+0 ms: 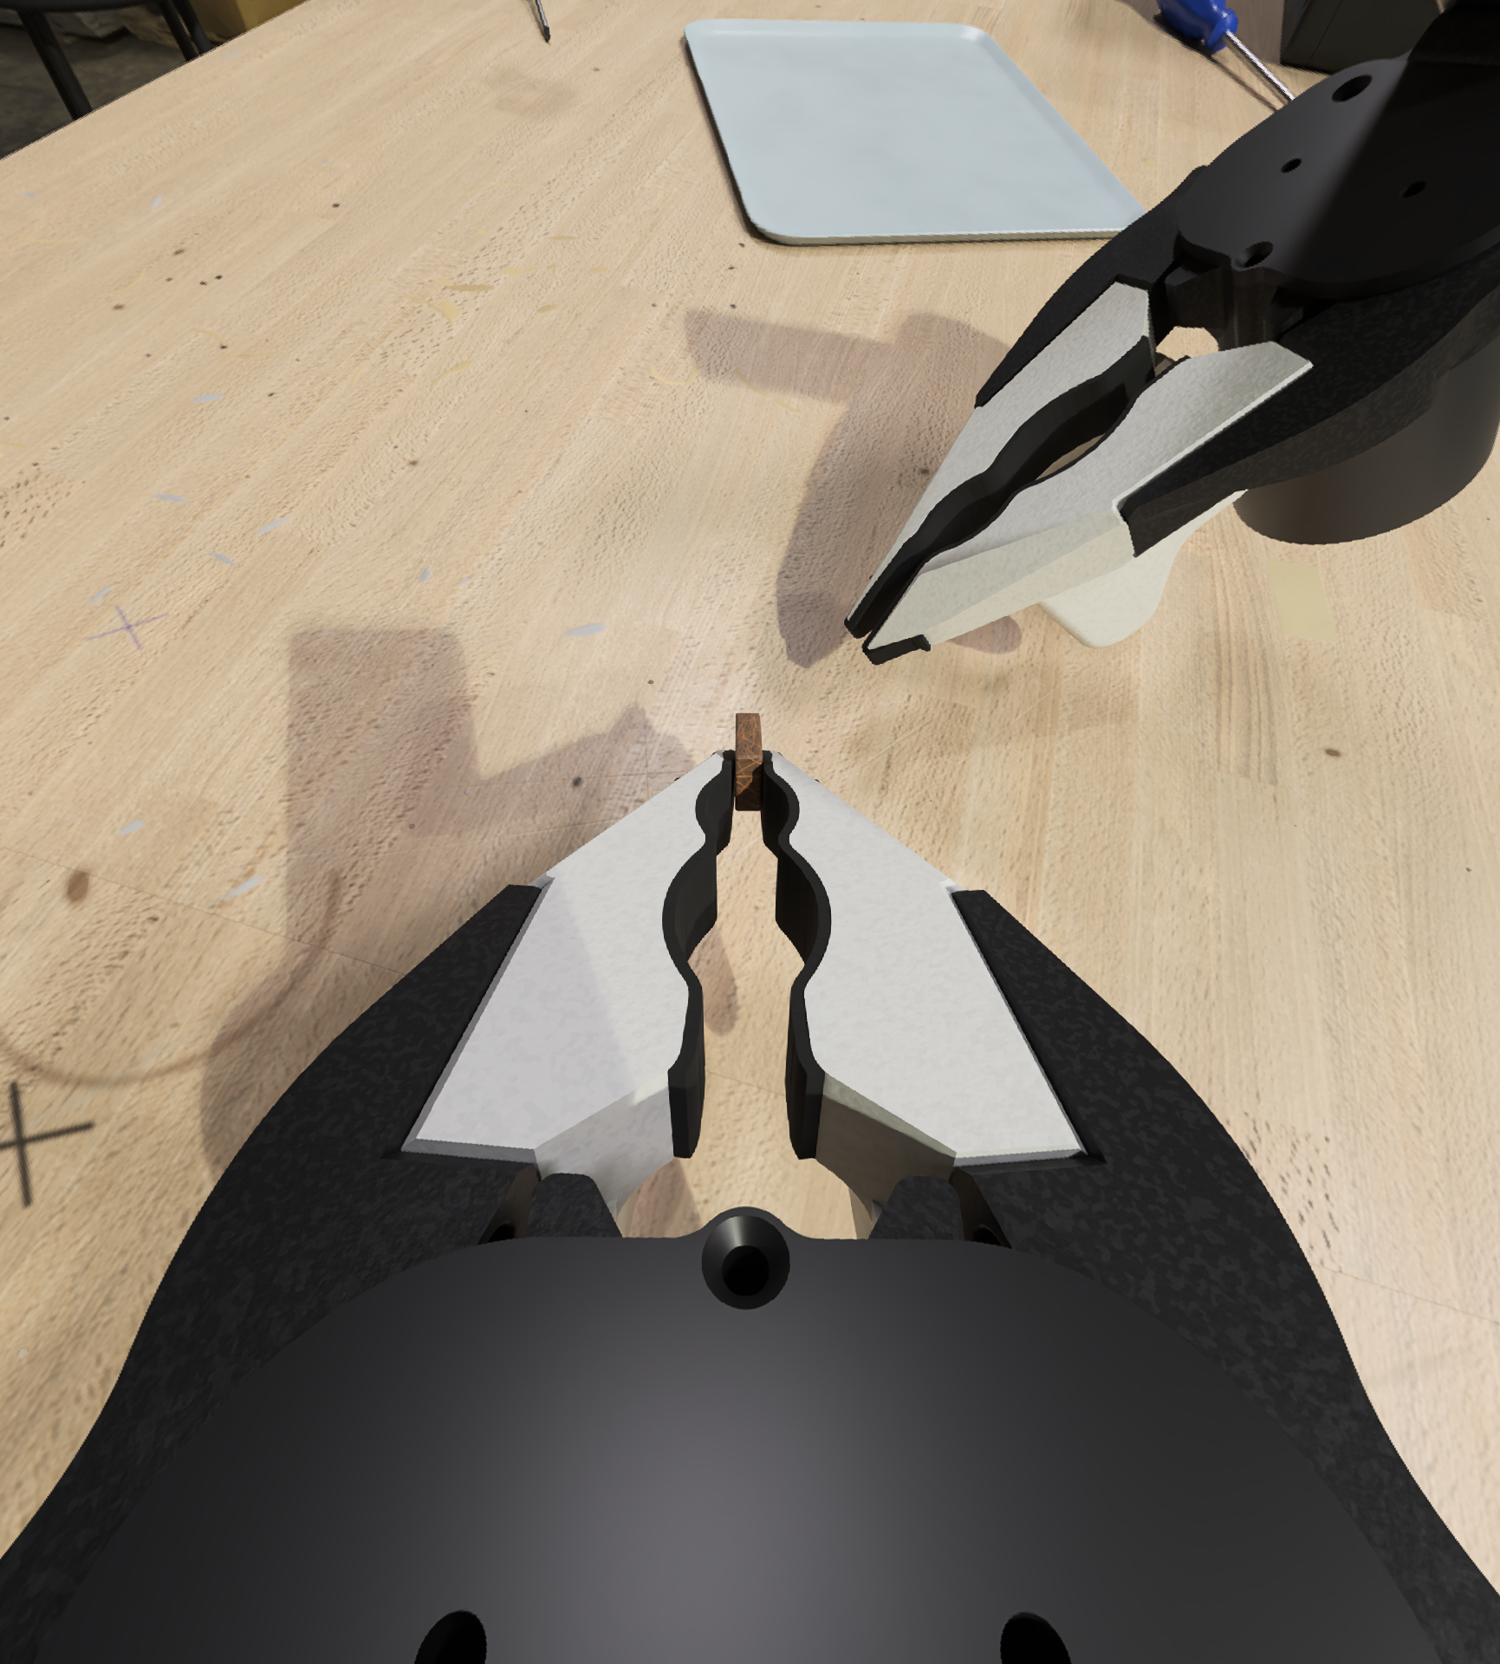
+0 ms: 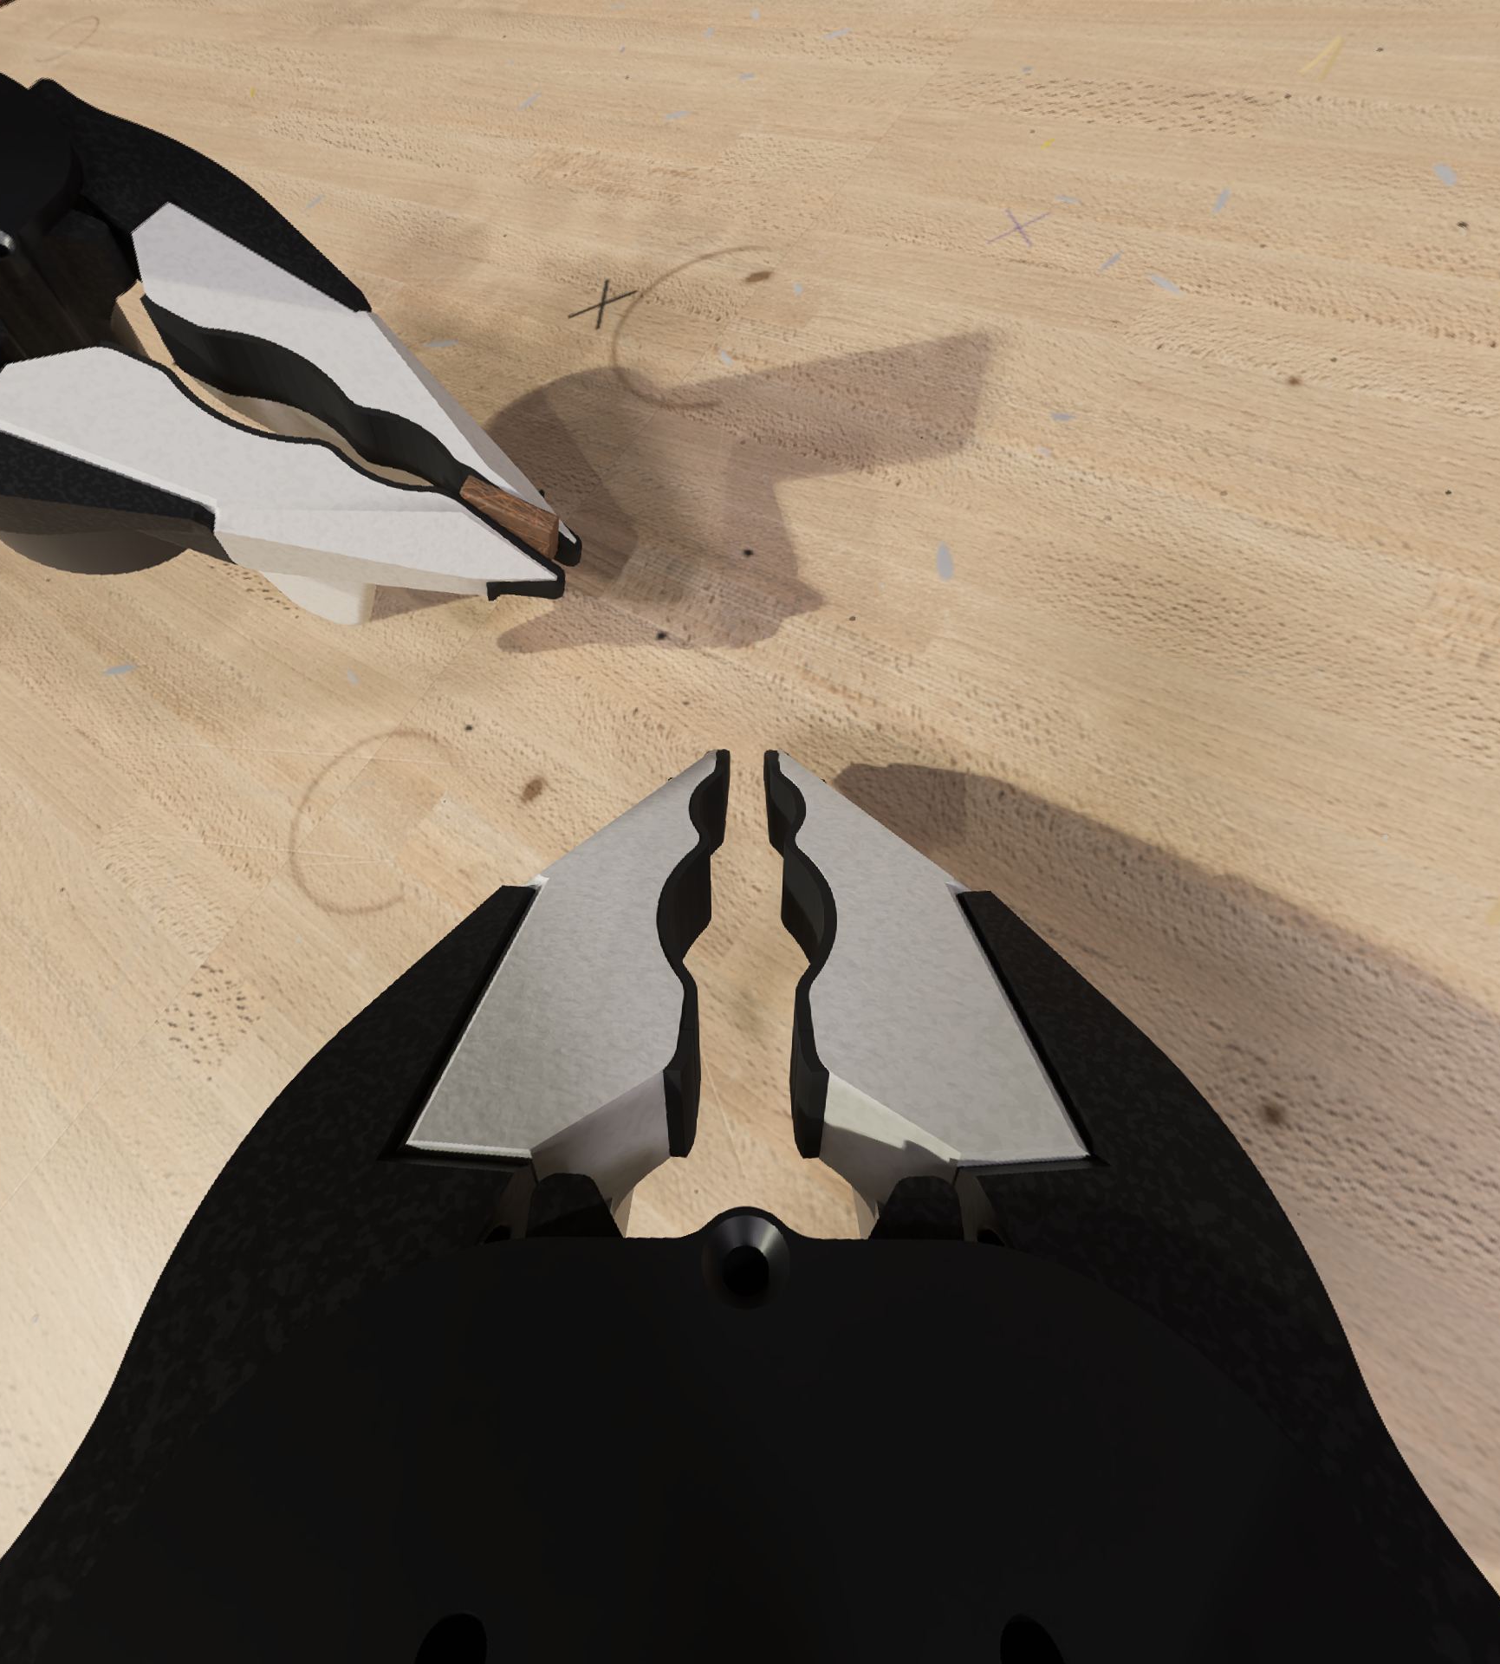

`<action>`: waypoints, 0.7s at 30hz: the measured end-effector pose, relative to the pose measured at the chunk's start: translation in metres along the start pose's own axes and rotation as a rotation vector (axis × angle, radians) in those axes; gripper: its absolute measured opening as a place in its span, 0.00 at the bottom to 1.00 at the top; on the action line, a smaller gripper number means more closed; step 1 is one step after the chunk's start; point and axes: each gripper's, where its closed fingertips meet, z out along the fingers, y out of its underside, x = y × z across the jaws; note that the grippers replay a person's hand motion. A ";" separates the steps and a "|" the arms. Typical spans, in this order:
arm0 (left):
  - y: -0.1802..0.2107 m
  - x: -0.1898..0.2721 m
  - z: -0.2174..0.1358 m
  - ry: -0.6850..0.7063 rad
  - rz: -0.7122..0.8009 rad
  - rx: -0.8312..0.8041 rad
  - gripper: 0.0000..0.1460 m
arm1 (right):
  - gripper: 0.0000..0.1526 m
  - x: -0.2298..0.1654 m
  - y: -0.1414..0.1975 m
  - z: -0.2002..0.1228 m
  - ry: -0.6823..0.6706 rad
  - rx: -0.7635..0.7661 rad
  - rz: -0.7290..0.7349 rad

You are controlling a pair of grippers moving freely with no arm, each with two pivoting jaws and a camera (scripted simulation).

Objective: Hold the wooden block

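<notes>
A small, thin brown wooden block [image 1: 748, 737] stands on edge between the fingertips of my left gripper [image 1: 748, 773], which is shut on it just above the light wooden table. In the right wrist view the same block [image 2: 512, 518] shows clamped in the left gripper [image 2: 564, 565] at the upper left. My right gripper [image 2: 746, 764] holds nothing; its jaws stand almost together with only a narrow slit between them. It hovers low over the table to the right of the block and apart from it, and also shows in the left wrist view [image 1: 888, 637].
A pale blue-grey tray [image 1: 899, 135] lies flat at the far side of the table. A blue-handled screwdriver [image 1: 1201, 25] lies beyond it at the back right. The table edge [image 1: 53, 135] runs across the far left corner. Pencil marks and rings dot the tabletop.
</notes>
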 end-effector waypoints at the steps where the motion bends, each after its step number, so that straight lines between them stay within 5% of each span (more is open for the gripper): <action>1: 0.000 0.000 0.000 0.000 -0.002 0.001 0.03 | 0.04 0.000 0.000 0.000 -0.001 0.002 0.001; 21: 0.000 0.000 0.000 0.012 -0.014 -0.002 0.03 | 0.03 -0.001 -0.003 -0.001 -0.033 0.021 0.008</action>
